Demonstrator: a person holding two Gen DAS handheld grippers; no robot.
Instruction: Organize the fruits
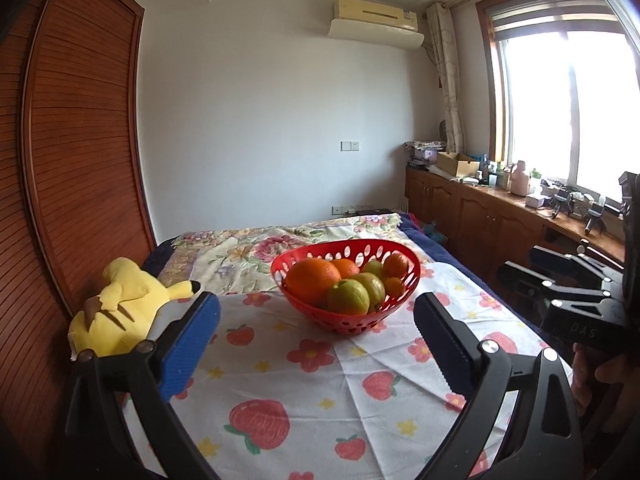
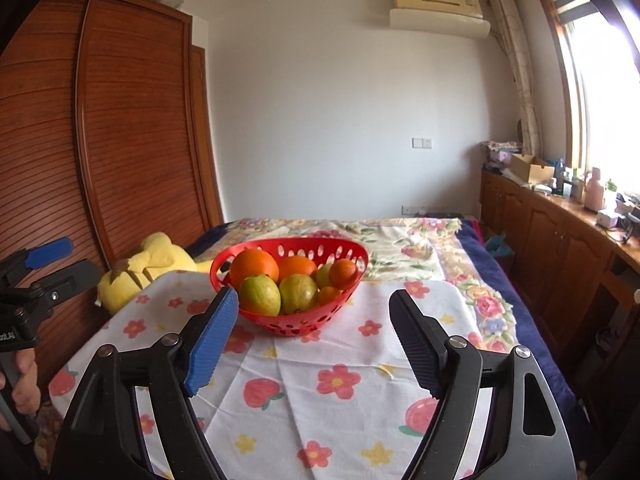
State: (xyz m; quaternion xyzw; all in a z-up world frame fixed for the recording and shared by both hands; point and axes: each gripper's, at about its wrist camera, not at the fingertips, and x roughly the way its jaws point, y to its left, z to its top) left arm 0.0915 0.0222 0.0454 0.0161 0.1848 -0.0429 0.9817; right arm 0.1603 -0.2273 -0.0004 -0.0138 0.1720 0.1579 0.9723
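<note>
A red perforated basket (image 1: pixel 414 276) (image 2: pixel 224 258) stands on a white cloth with fruit and flower prints. It holds oranges (image 1: pixel 312 280) (image 2: pixel 254 266), green fruits (image 1: pixel 348 297) (image 2: pixel 259 295) and small tangerines (image 1: pixel 396 265) (image 2: pixel 343 273). My left gripper (image 1: pixel 316 312) is open, short of the basket, with nothing between its fingers. My right gripper (image 2: pixel 314 308) is open too, its blue-padded finger (image 2: pixel 212 340) in front of the basket's left side, holding nothing. Each gripper shows at the edge of the other's view: the right gripper (image 1: pixel 560 280), the left gripper (image 2: pixel 52 264).
A yellow plush toy (image 1: pixel 120 308) (image 2: pixel 148 268) lies at the bed's left edge against a wooden wardrobe (image 1: pixel 72 160). A floral blanket (image 2: pixel 400 240) covers the bed beyond the cloth (image 1: pixel 280 380). A wooden cabinet (image 2: pixel 560 240) with clutter runs under the window on the right.
</note>
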